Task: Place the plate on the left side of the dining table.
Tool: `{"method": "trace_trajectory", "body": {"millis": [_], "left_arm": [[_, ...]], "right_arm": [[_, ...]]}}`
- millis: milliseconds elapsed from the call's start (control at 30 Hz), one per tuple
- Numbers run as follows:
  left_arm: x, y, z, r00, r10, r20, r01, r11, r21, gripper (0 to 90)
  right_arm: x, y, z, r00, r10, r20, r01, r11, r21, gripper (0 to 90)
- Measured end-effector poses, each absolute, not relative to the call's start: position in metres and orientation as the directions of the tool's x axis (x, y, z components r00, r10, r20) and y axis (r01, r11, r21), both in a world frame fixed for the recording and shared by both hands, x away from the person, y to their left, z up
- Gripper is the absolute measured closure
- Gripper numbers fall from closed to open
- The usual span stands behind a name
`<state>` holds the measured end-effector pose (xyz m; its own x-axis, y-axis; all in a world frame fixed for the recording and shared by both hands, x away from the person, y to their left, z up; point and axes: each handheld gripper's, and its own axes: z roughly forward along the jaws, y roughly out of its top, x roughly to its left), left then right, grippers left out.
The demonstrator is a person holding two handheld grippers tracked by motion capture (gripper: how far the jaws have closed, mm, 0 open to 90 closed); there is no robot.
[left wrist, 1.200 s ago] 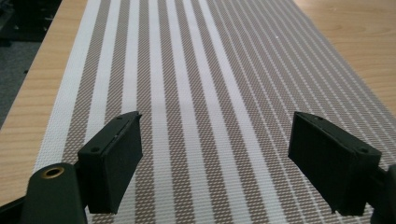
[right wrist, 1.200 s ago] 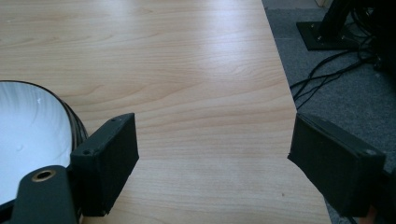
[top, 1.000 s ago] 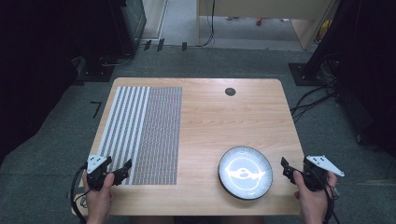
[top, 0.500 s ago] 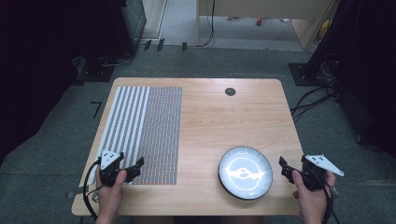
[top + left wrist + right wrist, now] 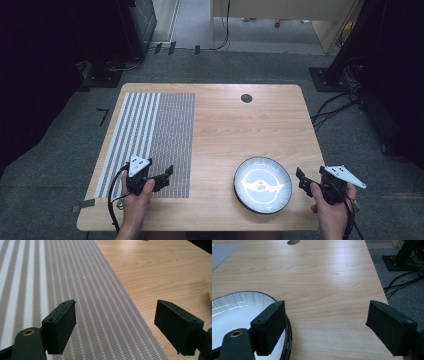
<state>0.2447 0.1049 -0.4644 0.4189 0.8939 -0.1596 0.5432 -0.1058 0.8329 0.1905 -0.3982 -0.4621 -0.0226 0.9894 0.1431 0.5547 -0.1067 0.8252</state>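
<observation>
- High view: the left claw (image 5: 167, 174), jaws spread and empty, hovers over the near right corner of the striped placemat (image 5: 150, 135) at lower left of the frame.
- The placemat lies flat on the wooden worktop (image 5: 230, 125), its long axis running from bottom to top of the frame, so most of it stretches up and left from the claw.
- Left gripper view: the mat's right edge passes between the open jaws, the likely point for a pinch.
- The right claw (image 5: 300, 176), also open and holding nothing, waits at lower right, just right of the black-rimmed plate (image 5: 263, 185).
- Right gripper view: the plate's rim (image 5: 287, 327) sits by the left jaw.
- The left hand (image 5: 135, 197) is nearer the mat; plate well apart, nothing blocks it.
</observation>
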Motion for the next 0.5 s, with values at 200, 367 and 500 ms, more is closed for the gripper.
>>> {"method": "trace_trajectory", "body": {"millis": [200,367,500], "left_arm": [[0.244,0.086,-0.462,0.444,0.879,-0.173,0.540,-0.109,0.834,17.7],[0.244,0.068,-0.462,0.466,0.865,-0.186,0.543,-0.114,0.832,17.7],[0.244,0.054,-0.460,0.485,0.852,-0.196,0.541,-0.116,0.833,17.7]], "right_arm": [[0.190,-0.395,-0.461,-0.032,0.988,0.152,0.557,-0.109,0.823,15.6],[0.190,-0.388,-0.459,-0.059,0.986,0.155,0.566,-0.095,0.819,16.2],[0.191,-0.383,-0.459,-0.072,0.986,0.153,0.569,-0.085,0.818,16.4]]}}
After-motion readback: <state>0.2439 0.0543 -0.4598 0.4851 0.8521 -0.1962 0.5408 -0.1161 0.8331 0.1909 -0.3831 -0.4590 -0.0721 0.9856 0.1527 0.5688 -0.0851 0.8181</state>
